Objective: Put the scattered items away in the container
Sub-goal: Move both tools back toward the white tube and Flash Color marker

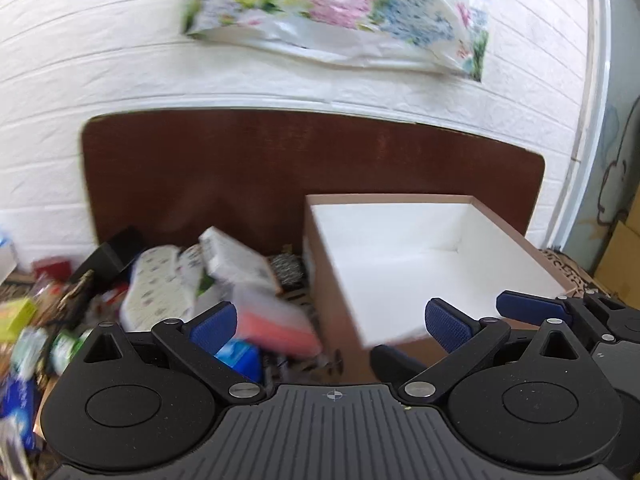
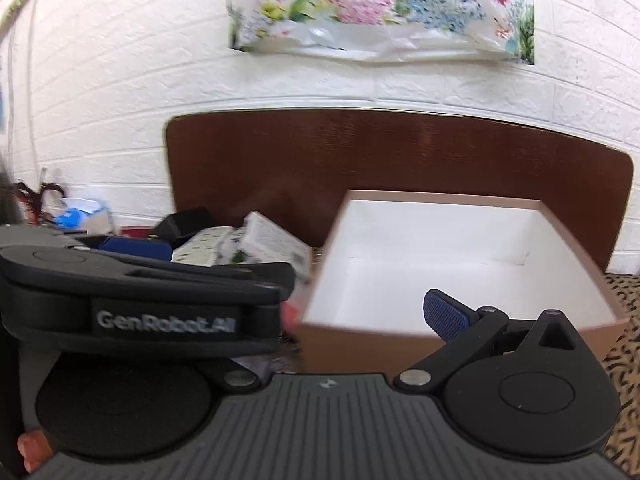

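Two hand-held grippers are facing an open box (image 1: 420,264), the container for this task, which is standing in front of a brown board (image 1: 240,160) against a white brick-pattern wall (image 1: 80,60). The box interior is showing white and, as far as can be seen, is holding nothing yet.

The scattered items are lying in a blurred heap (image 1: 192,280) just left of the box: a white carton (image 1: 236,260) is leaning toward the box wall, a spotted soft pack (image 1: 156,292) is lying beyond it, and a pink-and-clear packet (image 1: 276,320) is sitting nearest the box corner.

The left gripper (image 1: 332,326) is standing with its blue pads fully spread and nothing between them; it is straddling the near left corner of the box. The right gripper (image 2: 332,312) is hovering over the near rim of the box; one blue pad is showing spread wide, the other is hidden behind the left gripper's body, and no item is showing in its grasp.

Judgement: the step in hand is a reach toward the heap. It would be done well by steering the left gripper away from the box corner, taking the packet nearest the box first, and closing across its narrow side.
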Demonstrator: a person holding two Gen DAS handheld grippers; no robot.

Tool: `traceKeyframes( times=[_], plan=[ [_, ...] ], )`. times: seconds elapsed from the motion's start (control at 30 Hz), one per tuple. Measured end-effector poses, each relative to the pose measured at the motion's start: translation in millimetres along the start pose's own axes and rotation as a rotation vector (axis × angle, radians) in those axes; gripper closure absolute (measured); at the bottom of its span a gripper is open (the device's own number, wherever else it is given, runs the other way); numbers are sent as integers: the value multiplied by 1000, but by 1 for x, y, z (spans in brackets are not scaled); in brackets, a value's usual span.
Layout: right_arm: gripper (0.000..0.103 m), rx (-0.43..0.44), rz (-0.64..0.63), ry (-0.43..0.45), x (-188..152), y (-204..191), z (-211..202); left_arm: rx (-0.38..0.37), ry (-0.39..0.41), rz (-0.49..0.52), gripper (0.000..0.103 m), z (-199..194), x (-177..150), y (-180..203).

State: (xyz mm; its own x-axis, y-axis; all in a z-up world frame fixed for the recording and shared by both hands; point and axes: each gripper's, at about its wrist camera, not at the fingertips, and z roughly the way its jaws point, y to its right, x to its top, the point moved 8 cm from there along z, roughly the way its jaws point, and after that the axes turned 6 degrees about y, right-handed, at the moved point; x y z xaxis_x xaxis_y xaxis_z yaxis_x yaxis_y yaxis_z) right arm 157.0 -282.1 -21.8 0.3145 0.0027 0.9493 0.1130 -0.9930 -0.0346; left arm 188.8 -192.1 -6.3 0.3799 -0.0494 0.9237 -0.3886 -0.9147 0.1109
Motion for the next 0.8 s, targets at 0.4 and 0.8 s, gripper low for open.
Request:
traceKeyframes(
  times=[0.4, 0.8],
  plan=[
    [0, 70, -249, -66, -87, -78, -11, 103, -146, -108, 0, -35, -110, -76],
    [26, 116, -256, -178, -121, -85, 6, 45, -264, -228, 6, -17, -133, -88]
  ],
)
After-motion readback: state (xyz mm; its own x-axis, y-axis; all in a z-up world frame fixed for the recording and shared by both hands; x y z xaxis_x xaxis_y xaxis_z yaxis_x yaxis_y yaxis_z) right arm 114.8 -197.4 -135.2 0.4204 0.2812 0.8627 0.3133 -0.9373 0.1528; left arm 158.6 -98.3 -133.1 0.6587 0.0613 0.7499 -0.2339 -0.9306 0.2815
